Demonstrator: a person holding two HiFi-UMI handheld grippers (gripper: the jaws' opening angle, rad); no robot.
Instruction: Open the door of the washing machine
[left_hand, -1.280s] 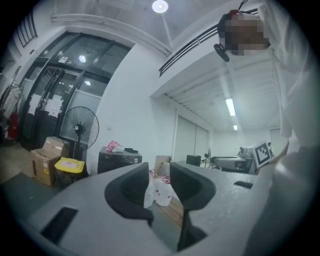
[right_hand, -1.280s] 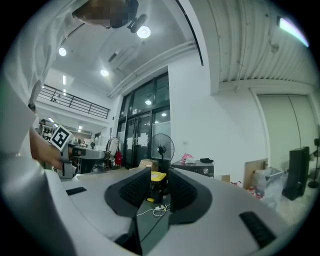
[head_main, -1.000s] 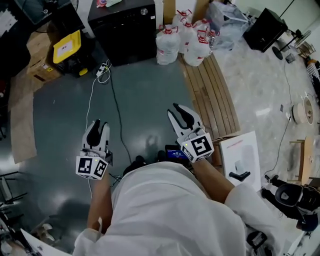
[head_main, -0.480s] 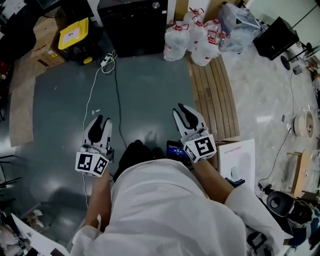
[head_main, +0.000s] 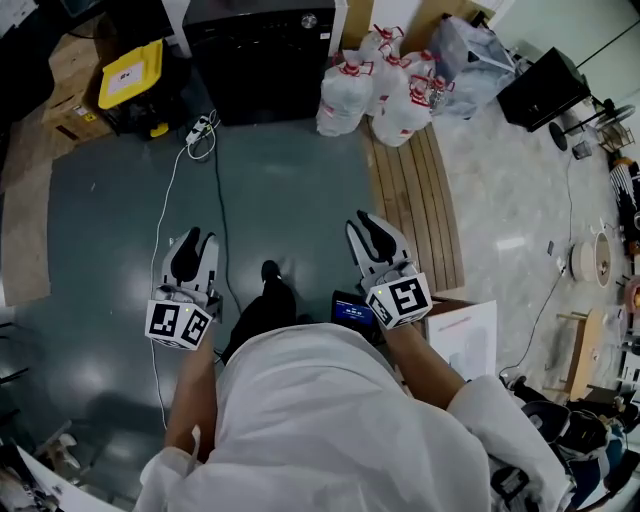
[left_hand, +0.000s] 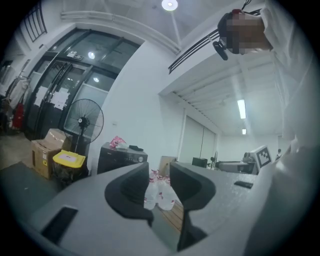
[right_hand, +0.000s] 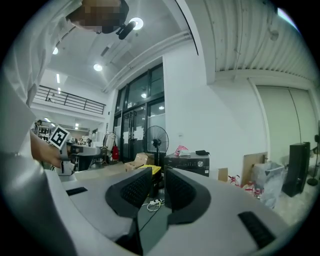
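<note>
Stood facing the washing machine (head_main: 262, 60), a black box with a round knob at its right end, set at the far edge of the dark floor mat (head_main: 290, 200) and well apart from both tongs. Could not make out the door on its dark front. Held the left tongs (head_main: 193, 245) level and aimed toward the machine, jaws apart, with nothing between them but a far sight of the water jugs (head_main: 375, 90) clustered just right of the machine. Held the right tongs (head_main: 370, 230) level too, jaws parted by a narrower gap and empty, with only the white power strip (head_main: 200, 128) on the floor before the machine's left corner seen through it. Noted a yellow-lidded bin (head_main: 130, 75) just left of the machine, a standing fan (left_hand: 84, 121) beyond that bin, a pink-and-white packet (left_hand: 117, 142) on the machine's top, and wooden slats (head_main: 415, 200) running from the jugs back toward the right tongs.
</note>
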